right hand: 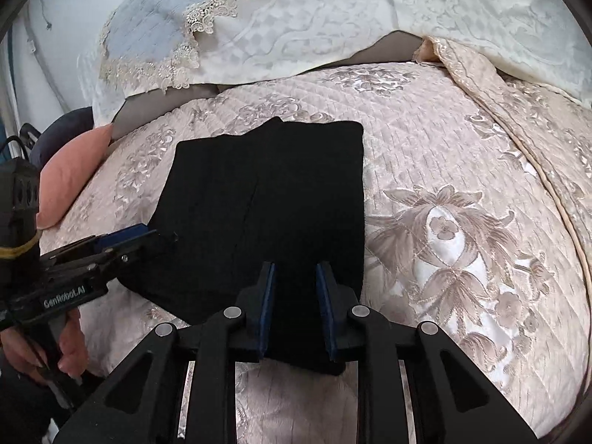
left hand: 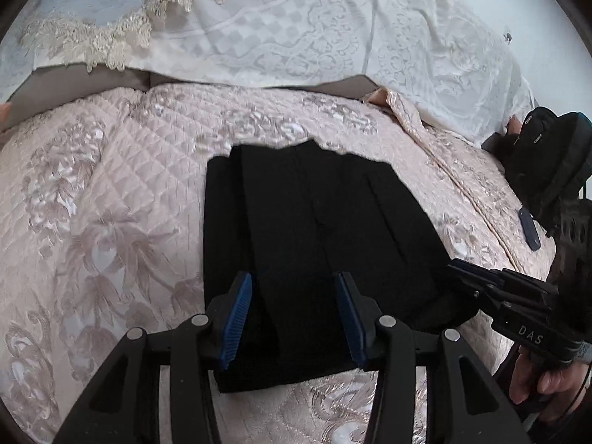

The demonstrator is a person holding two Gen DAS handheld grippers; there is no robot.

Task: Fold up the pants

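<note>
Right wrist view alone shows pink pillow; both hand-held grippers parted, empty, over folded pants.

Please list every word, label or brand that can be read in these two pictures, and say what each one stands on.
"DAS" on the body of the right gripper, seen from the left wrist view.
"GenRobot.AI" on the body of the left gripper, seen from the right wrist view.
No readable text on the pants, quilt or pillows.
</note>
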